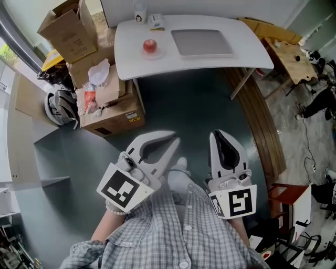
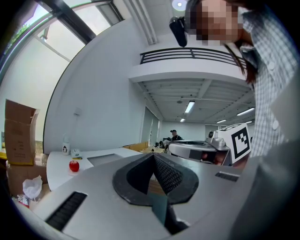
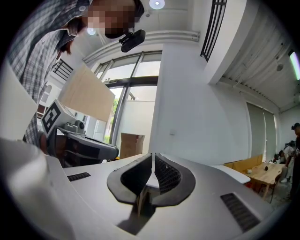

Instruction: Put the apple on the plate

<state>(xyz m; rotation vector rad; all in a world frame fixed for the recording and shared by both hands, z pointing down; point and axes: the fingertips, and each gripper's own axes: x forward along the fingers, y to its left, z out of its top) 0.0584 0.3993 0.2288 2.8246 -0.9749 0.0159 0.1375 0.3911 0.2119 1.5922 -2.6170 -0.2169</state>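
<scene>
A red apple (image 1: 149, 45) sits on the white table (image 1: 247, 50) far ahead, on a pale round plate (image 1: 154, 53) that shows just under it. The left gripper view has the same apple (image 2: 74, 165) small at its left edge. Both grippers hang low in front of the person's checked shirt, far from the table. My left gripper (image 1: 176, 140) is shut with nothing between its jaws, which meet in a line in its own view (image 2: 153, 155). My right gripper (image 1: 214, 134) is also shut and empty (image 3: 153, 154). Each points level.
A grey flat pad (image 1: 202, 42) and a small white bottle (image 1: 139, 12) lie on the table. Cardboard boxes (image 1: 112, 111) and a helmet (image 1: 59, 107) crowd the floor at the left. A wooden bench (image 1: 260, 123) curves along the right. Dark floor (image 1: 194, 102) lies between me and the table.
</scene>
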